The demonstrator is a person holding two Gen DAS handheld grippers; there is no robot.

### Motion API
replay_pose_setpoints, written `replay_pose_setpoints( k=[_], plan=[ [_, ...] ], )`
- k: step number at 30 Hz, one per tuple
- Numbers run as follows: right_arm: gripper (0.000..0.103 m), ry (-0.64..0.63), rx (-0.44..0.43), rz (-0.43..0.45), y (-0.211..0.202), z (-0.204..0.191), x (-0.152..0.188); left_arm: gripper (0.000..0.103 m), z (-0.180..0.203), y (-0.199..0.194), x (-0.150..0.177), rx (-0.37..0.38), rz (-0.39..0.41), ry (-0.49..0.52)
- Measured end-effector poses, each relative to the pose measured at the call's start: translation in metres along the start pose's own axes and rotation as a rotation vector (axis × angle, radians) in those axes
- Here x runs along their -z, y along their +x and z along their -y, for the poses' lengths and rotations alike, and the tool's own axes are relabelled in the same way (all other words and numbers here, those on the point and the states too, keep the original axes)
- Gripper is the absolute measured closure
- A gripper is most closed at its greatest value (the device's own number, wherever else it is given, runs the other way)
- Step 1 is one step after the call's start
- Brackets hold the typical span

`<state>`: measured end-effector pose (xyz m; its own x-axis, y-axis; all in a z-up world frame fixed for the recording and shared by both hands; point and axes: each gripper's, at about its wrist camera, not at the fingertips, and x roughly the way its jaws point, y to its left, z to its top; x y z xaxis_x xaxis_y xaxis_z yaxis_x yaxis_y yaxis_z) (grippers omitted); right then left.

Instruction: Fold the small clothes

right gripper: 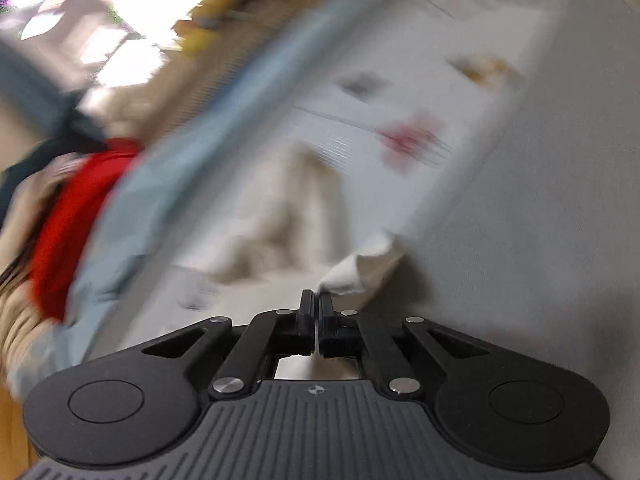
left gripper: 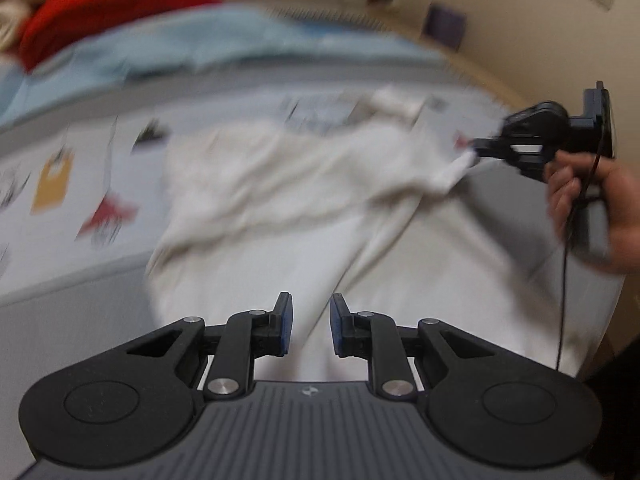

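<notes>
Right gripper (right gripper: 316, 300) pinches white garment's (left gripper: 280, 200) corner.

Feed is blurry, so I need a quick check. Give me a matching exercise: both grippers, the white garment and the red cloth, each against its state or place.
1 left gripper
2 right gripper
3 white garment
4 red cloth

A pinched at one edge
B jaws apart, nothing between the pads
C far side, untouched
D shut on fabric

Pairs: 1-B, 2-D, 3-A, 4-C
</notes>
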<state>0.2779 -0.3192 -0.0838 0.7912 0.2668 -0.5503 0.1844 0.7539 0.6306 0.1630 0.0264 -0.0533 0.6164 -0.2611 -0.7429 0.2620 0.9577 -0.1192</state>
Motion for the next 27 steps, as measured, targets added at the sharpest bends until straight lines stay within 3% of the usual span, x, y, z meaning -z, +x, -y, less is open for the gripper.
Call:
replay_pose_setpoints(
  k=[2, 5, 7, 11, 18, 19, 20, 22, 23, 27],
  plan=[
    [0.102, -0.071, -0.142, 0.000, -0.007, -0.026, -0.001, 0.082, 0.012, 0.008, -0.019, 0.037, 0.083, -0.010],
    [0.102, -0.118, -0.309, -0.071, -0.005, -0.050, 0.001, 0.080, 0.025, 0.023, -0.041, 0.079, 0.188, -0.047],
    [0.102, -0.141, -0.360, -0.116, -0.003, -0.057, 0.004, 0.079, 0.031, 0.033, -0.051, 0.108, 0.237, -0.070],
    [0.103, -0.214, -0.443, -0.193, 0.003, -0.075, 0.006, 0.069, 0.038, 0.051, -0.068, 0.183, 0.248, -0.094],
    [0.103, -0.269, -0.511, -0.271, 0.003, -0.101, 0.016, 0.066, 0.029, 0.073, -0.084, 0.197, 0.283, -0.117],
    [0.103, -0.272, -0.520, -0.281, 0.005, -0.105, 0.017, 0.066, 0.025, 0.073, -0.085, 0.182, 0.297, -0.110],
    [0.103, -0.277, -0.527, -0.288, 0.004, -0.108, 0.019, 0.073, 0.023, 0.073, -0.086, 0.162, 0.304, -0.106],
    [0.102, -0.293, -0.541, -0.302, 0.007, -0.116, 0.023, 0.097, 0.010, 0.074, -0.093, 0.160, 0.292, -0.140],
    [0.101, -0.295, -0.545, -0.305, 0.008, -0.119, 0.024, 0.097, 0.002, 0.072, -0.095, 0.163, 0.294, -0.152],
    [0.096, -0.280, -0.496, -0.261, 0.013, -0.129, 0.023, 0.097, -0.047, 0.057, -0.105, -0.026, 0.259, -0.161]
  ],
)
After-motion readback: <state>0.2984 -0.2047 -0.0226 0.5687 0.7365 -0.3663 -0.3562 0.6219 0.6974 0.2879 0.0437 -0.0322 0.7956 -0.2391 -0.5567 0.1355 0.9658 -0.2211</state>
